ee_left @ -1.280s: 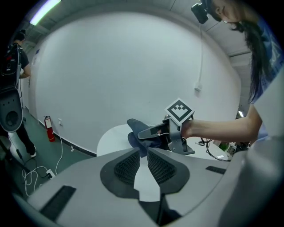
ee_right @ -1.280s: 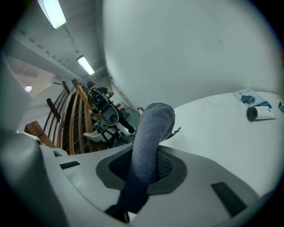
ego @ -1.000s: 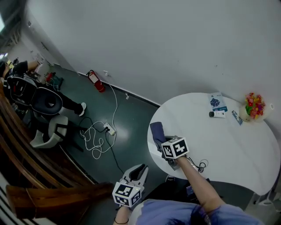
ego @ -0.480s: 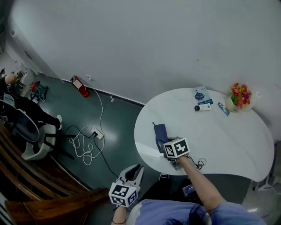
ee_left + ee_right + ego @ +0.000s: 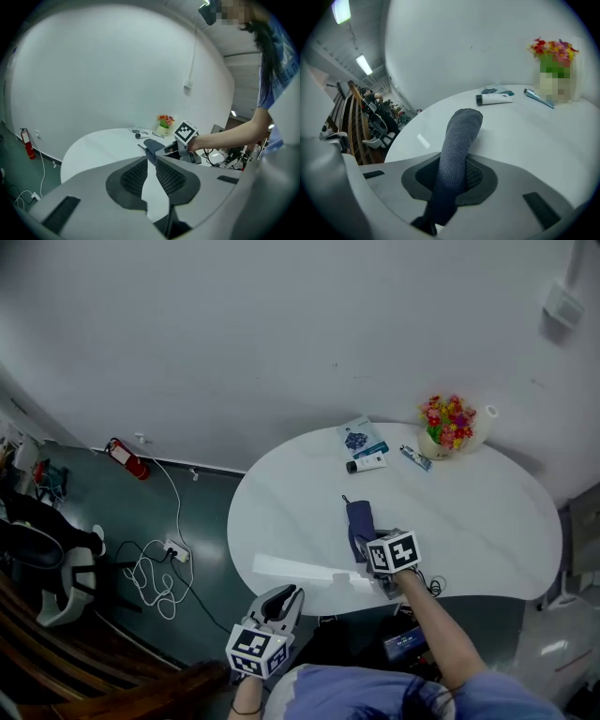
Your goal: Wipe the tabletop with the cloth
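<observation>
Head view: at far left a red fire extinguisher (image 5: pixel 125 457) lies on the dark floor (image 5: pixel 202 517) by the wall, with a thin white cable (image 5: pixel 155 563) in loose loops near it. The left gripper (image 5: pixel 286 596) is off the near edge of the table (image 5: pixel 487 521), a smooth, glossy white oval. In the left gripper view its ribbed dark pads (image 5: pixel 136 176) stand with only a narrow slit between them, and nothing is in the slit.

Further right, the cloth (image 5: pixel 359 519) lies on the tabletop near the front edge as a long, dark blue-grey strip of soft knit fabric. Its near end is clamped in the right gripper (image 5: pixel 367 542). The right gripper view shows the jaws closed on it, and the cloth (image 5: pixel 461 126) runs forward as a rolled, rounded tongue resting on the white surface.

At the table's far side lie a flat booklet (image 5: pixel 357 438), a white tube (image 5: pixel 368 463) with a dark cap and a small slim tube (image 5: pixel 412 457). To their right stands a pale pot of red and yellow flowers (image 5: pixel 448 423).
</observation>
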### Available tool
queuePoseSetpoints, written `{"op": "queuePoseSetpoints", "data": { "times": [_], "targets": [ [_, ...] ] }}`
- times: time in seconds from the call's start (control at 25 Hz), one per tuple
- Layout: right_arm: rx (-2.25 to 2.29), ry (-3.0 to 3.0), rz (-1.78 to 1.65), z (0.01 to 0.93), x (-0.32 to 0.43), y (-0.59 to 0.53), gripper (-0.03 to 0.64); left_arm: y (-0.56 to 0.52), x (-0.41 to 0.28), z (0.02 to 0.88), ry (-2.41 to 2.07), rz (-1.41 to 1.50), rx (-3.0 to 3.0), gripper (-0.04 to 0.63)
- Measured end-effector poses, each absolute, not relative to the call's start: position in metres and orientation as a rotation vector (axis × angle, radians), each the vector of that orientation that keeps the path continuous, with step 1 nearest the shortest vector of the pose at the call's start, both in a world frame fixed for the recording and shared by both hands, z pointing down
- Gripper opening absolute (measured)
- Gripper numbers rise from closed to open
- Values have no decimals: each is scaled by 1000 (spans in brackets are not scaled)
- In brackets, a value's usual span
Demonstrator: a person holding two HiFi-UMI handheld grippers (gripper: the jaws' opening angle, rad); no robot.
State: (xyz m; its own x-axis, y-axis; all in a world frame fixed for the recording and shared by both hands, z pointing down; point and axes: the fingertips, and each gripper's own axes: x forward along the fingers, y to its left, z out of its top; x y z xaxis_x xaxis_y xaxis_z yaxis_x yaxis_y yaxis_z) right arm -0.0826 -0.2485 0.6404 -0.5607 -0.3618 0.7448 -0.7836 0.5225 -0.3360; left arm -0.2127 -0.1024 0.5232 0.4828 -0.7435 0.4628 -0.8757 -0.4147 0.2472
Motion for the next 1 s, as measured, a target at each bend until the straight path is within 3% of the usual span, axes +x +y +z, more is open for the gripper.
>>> {"op": "queuePoseSetpoints", "data": {
  "times": [1.0],
  "targets": [
    [1582,-1851,1083,642,472,-249,71,-169,237,512,-754,457,2576,61]
  ]
}}
